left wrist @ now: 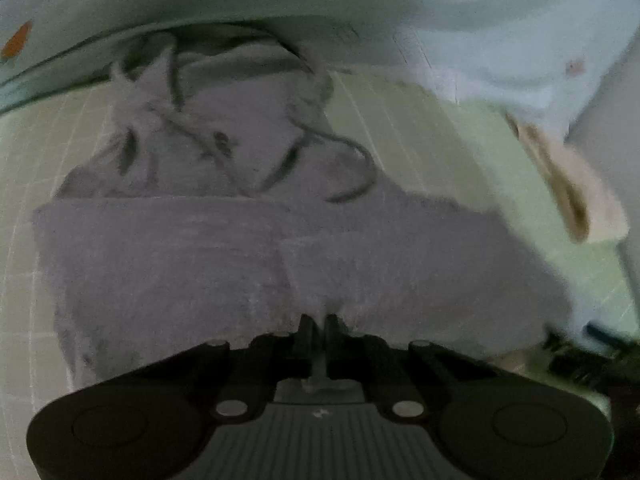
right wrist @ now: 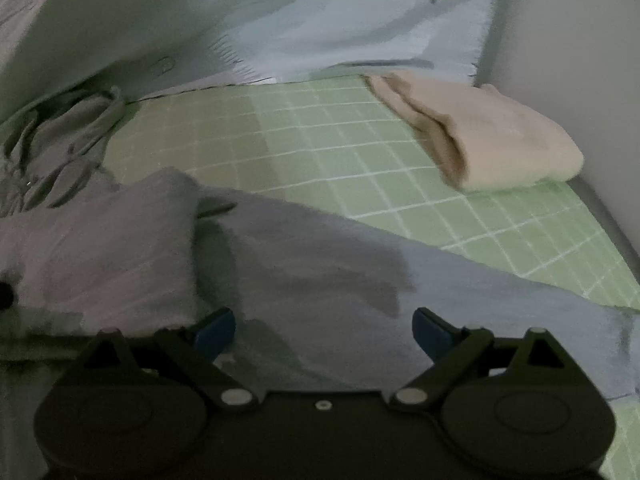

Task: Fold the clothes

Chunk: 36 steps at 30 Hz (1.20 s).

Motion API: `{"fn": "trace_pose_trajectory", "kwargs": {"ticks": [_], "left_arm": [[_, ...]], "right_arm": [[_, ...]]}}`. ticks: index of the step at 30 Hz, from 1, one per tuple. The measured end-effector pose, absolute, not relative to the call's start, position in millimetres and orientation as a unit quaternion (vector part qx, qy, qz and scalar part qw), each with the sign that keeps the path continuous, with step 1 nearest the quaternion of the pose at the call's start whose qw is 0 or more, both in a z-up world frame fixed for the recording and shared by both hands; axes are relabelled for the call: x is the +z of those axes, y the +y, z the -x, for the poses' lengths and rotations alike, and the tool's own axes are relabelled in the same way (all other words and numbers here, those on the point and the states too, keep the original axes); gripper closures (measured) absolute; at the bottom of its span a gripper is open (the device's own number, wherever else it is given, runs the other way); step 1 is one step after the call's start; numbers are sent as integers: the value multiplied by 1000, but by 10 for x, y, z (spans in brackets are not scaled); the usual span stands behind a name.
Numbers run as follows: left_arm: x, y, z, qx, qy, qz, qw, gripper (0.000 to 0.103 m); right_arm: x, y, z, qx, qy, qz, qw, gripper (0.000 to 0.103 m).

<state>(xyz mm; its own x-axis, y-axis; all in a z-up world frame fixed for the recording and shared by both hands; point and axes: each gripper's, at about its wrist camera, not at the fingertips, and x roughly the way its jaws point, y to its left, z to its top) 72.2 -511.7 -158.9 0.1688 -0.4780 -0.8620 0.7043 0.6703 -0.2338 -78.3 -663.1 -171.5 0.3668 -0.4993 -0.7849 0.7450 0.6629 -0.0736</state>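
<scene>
We saw the green checked bed (right wrist: 328, 136) carrying everything, with a pale blue blanket (right wrist: 320, 28) bunched along its far edge and a folded beige garment (right wrist: 492, 140) well apart near the right wall. The grey drawstring garment (left wrist: 224, 248) lay spread across the bed directly ahead of both tools, its long axis running away from us and its waistband and cords (left wrist: 200, 128) pointing at the far edge. Our left gripper (left wrist: 319, 320) had its jaws pinched closed on the near hem; the right gripper (right wrist: 324, 330) stood with jaws wide, cloth beneath them but nothing gripped, so we judged it must grasp next.
</scene>
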Motion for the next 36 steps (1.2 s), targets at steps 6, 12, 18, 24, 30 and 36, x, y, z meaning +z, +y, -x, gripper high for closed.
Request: {"fn": "trace_pose_trajectory", "kwargs": {"ticks": [6, 12, 18, 24, 30, 36], "left_arm": [[-1067, -4702, -709, -356, 422, -128, 824, 98], [-1049, -4246, -1014, -268, 451, -115, 843, 91], [-1248, -4068, -1095, -192, 501, -115, 836, 33], [-1192, -4200, -913, -216, 491, -142, 832, 15], [-1182, -4329, -762, -234, 488, -171, 823, 14], [-1124, -4336, -653, -230, 483, -186, 824, 13]], "right_arm": [[-1691, -6429, 699, -361, 418, -128, 824, 7], [-1717, -6372, 727, -355, 423, -131, 823, 7], [-1735, -6460, 877, -372, 416, -160, 814, 5], [-1846, -6750, 1320, -422, 392, -246, 780, 1], [-1845, -7017, 1876, -492, 359, -263, 749, 1], [-1907, -7439, 2644, -598, 322, -285, 676, 0]]}}
